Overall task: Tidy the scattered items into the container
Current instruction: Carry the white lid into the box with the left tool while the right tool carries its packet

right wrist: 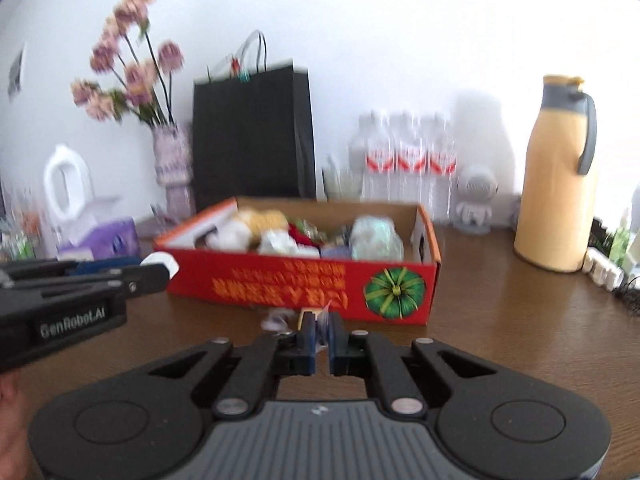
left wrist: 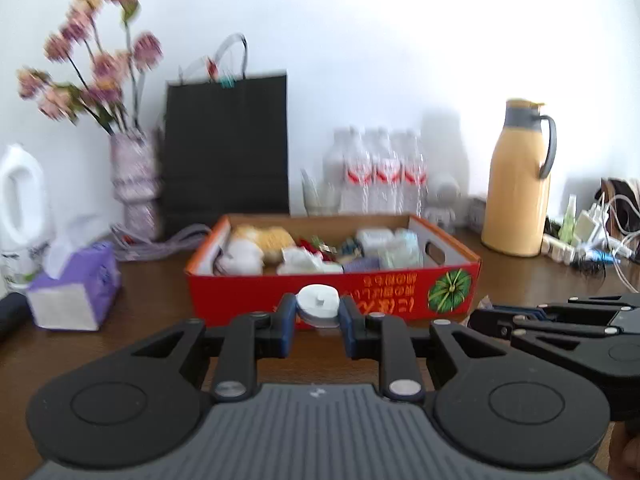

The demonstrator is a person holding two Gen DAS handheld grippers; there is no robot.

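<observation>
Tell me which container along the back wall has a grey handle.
The tall yellow thermos jug at the right; the white jug's handle is white, and the water bottles have none.

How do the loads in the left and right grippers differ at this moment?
The left gripper is shut on a white round cap-like item, bulky enough to keep its jaws well apart; the right gripper is shut on a thin crinkly wrapper, its jaws nearly touching. The white item shows clearly; the wrapper is mostly hidden and blurred. Both are held in front of the red cardboard box, not yet in it.
</observation>
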